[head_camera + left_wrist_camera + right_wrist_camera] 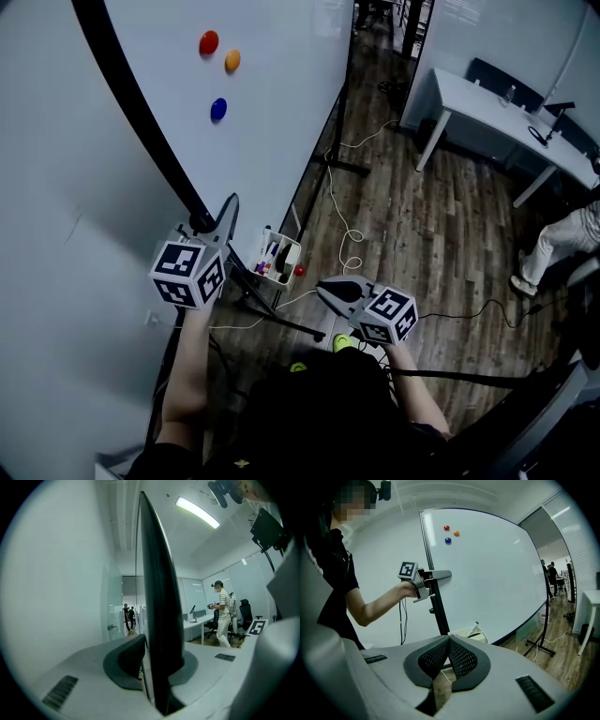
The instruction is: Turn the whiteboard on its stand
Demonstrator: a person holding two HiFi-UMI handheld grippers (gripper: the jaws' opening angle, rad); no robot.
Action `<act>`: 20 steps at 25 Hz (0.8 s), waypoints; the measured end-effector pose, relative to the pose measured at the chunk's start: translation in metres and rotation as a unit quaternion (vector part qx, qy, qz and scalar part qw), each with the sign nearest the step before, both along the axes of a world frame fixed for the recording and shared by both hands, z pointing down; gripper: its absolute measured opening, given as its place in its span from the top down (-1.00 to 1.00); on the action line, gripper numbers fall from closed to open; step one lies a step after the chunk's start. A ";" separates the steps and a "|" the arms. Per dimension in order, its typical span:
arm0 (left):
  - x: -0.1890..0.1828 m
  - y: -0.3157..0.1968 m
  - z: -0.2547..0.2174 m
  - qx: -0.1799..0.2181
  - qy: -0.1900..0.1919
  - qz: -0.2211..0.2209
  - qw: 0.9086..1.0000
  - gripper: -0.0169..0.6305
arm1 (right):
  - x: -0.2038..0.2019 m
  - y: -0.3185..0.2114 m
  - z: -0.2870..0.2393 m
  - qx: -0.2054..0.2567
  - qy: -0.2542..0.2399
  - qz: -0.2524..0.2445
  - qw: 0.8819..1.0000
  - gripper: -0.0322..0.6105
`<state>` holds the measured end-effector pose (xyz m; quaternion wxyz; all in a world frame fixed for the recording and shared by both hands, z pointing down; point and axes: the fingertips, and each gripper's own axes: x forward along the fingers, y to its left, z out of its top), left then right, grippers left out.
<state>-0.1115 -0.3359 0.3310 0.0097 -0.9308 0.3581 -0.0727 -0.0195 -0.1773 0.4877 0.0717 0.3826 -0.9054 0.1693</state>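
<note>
The whiteboard (272, 112) is a big white panel with a black frame edge (141, 122) that runs slantwise through the head view. My left gripper (228, 208) is shut on that black edge low on the board. In the left gripper view the edge (159, 602) stands upright between the pads, filling the gap at my left gripper (159, 660). The right gripper view shows the whiteboard (497, 573) and my left gripper (440, 575) clamped on its side. My right gripper (323, 289) hangs over the floor, shut and empty, and its jaw tips meet at my right gripper (449, 639).
Red (208, 42), orange (232, 61) and blue (218, 109) magnets stick to the board. A marker tray (278, 258) hangs below it, above the stand's black legs (347, 167). Cables cross the wood floor (412, 234). A white desk (497, 108) and a person (553, 248) are at the right.
</note>
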 end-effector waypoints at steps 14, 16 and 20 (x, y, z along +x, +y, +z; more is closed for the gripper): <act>0.047 -0.069 -0.012 -0.007 -0.005 0.001 1.000 0.78 | 0.036 -0.031 -0.018 -0.002 0.004 0.006 1.000 0.89; 0.045 -0.070 -0.001 -0.007 -0.001 0.000 1.000 0.78 | 0.030 -0.026 -0.008 -0.002 0.009 0.000 1.000 0.89; 0.052 -0.084 0.005 -0.007 0.001 -0.001 1.000 0.78 | 0.032 -0.026 -0.002 -0.003 0.013 -0.006 1.000 0.89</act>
